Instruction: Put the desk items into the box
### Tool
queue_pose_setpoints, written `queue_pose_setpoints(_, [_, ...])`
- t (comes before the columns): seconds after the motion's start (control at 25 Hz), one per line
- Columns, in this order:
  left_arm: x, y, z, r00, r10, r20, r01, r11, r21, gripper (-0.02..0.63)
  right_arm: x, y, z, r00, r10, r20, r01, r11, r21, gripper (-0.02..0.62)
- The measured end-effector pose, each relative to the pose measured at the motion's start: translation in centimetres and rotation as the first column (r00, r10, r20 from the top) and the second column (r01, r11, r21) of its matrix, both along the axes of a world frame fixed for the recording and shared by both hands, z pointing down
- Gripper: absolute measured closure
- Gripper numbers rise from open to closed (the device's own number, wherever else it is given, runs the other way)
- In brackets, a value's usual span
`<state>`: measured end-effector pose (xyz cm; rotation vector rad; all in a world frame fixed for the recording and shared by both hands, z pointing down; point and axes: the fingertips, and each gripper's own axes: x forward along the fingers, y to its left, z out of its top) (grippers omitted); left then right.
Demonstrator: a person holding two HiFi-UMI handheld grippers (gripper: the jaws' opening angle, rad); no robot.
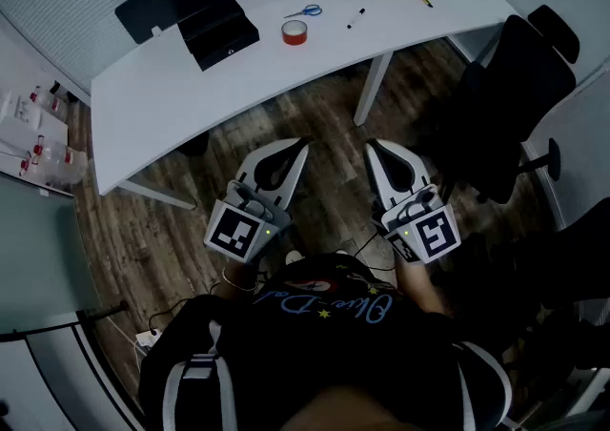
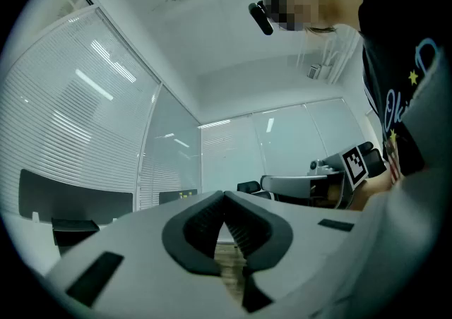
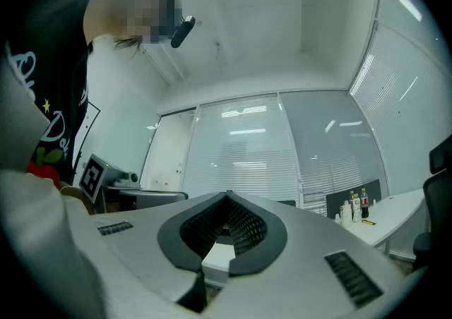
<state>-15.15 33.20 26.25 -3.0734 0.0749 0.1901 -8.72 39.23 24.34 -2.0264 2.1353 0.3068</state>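
the left claw (image 1: pixel 301 145) and the right claw (image 1: pixel 373 147) are clenched and empty in the head view, above the floor (image 1: pixel 329 148), apart from the desk (image 1: pixel 172 95). there lie the black box (image 1: pixel 219 30), red tape (image 1: pixel 294 32), scissors (image 1: pixel 305 11) and marker (image 1: pixel 356 18). left gripper view: tips meet on nothing. right gripper view: the same, with bottles (image 3: pixel 357 206) far on the desk.

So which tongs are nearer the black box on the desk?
Left. The left tongs hang short of the desk, a little right of the box; the right tongs hang equally short, further right.
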Motion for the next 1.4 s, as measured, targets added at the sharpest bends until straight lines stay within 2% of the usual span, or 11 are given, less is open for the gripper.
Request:
queue_pose_setpoints(0.36, [0.5, 0.0, 0.3, 1.000, 0.000, 0.014, 0.000, 1.000, 0.002, 0.617, 1.4, 0.0, 0.9, 1.000, 0.026, 0.002, -0.026, 1.000, -0.006, 0.584])
queue_pose_setpoints(0.68, [0.6, 0.1, 0.2, 0.999, -0.030, 0.017, 0.030, 1.000, -0.006, 0.617, 1.6, 0.1, 0.2, 1.000, -0.018, 0.009, 0.017, 0.999, 0.039, 0.583])
queue_pose_setpoints(0.84, [0.5, 0.2, 0.1, 0.998, -0.051, 0.029, 0.050, 0.998, 0.022, 0.617, 1.7, 0.0, 0.4, 0.999, -0.037, 0.015, 0.036, 0.998, 0.041, 0.583])
queue_pose_setpoints(1.12, [0.9, 0.7, 0.5, 0.997, -0.061, 0.053, 0.060, 0.998, 0.011, 0.617, 2.0, 0.3, 0.8, 0.998, -0.059, 0.020, 0.059, 0.998, 0.038, 0.571])
queue_pose_setpoints(1.4, [2.4, 1.7, 0.3, 0.996, -0.057, 0.064, 0.055, 0.998, 0.032, 0.617, 2.9, 1.1, 0.6, 0.997, -0.077, 0.017, 0.076, 0.996, 0.055, 0.571])
